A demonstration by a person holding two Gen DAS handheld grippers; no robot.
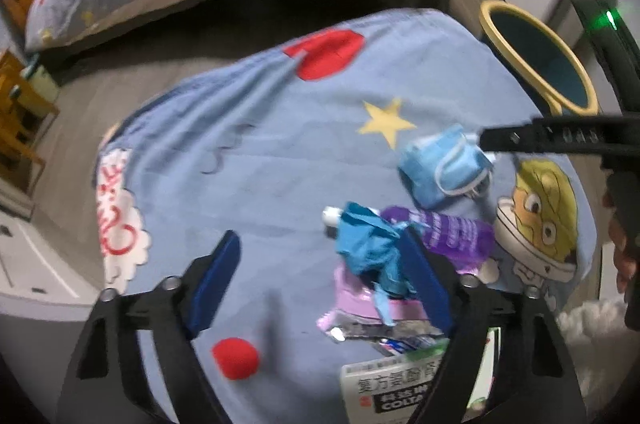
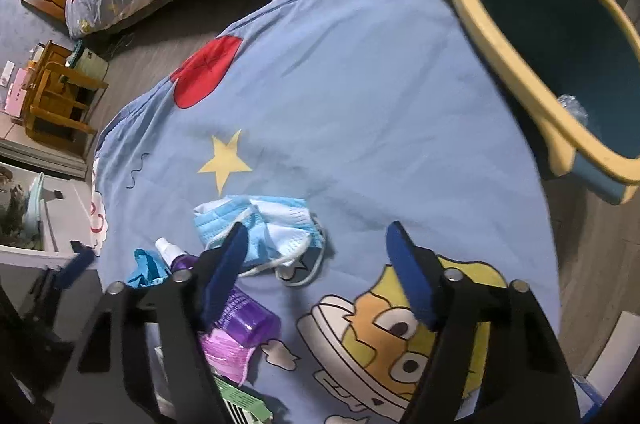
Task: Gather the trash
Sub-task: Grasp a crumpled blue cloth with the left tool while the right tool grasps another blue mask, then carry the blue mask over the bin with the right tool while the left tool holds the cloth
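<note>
Both grippers' jaws apart, gripping nothing: left gripper (image 1: 320, 284) over the blue quilt (image 1: 280, 152), crumpled teal glove (image 1: 368, 248) against its right pad, purple bottle (image 1: 448, 232) just beyond; right gripper (image 2: 320, 264) with blue face mask (image 2: 276, 224) at its left pad; yellow-rimmed bin (image 2: 516, 36) off quilt's far-right edge.

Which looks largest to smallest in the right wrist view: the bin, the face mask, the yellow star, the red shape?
1. bin, by far, though it sits near the camera.
2. face mask.
3. red shape.
4. yellow star.
The red shape and star are close; fisheye distortion makes that order unsure.
</note>
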